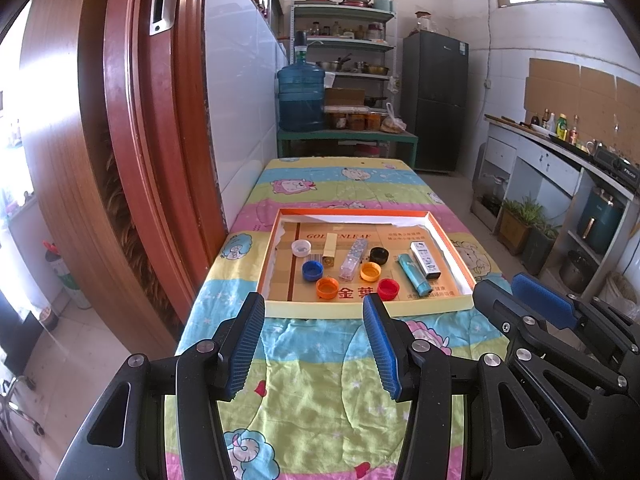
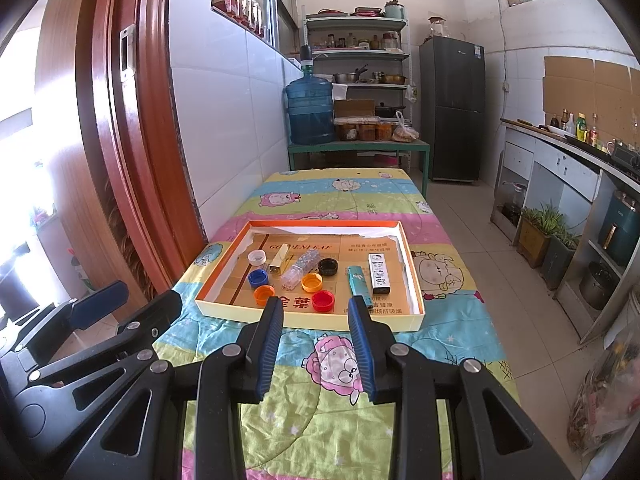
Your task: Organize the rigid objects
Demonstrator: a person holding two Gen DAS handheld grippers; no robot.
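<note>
A shallow cardboard tray (image 1: 276,258) (image 2: 218,280) with an orange rim lies on the table. In it are several bottle caps: white (image 1: 301,247), blue (image 1: 312,270), orange (image 1: 327,288), yellow-orange (image 1: 370,271), black (image 1: 379,255) and red (image 1: 388,289) (image 2: 323,301). It also holds a cream box (image 1: 330,250), a clear tube (image 1: 353,259), a teal lighter (image 1: 414,274) (image 2: 357,280) and a white lighter (image 1: 425,259) (image 2: 379,273). My left gripper (image 1: 314,344) is open and empty, before the tray's near edge. My right gripper (image 2: 316,340) is open and empty, also short of the tray.
The table carries a cartoon-print cloth (image 1: 320,380). A wooden door (image 1: 132,140) and tiled wall run along the left. A water jug (image 1: 301,98), shelves (image 1: 344,40) and a fridge (image 1: 436,100) stand behind. A counter (image 2: 560,148) and potted plants (image 2: 544,232) are on the right.
</note>
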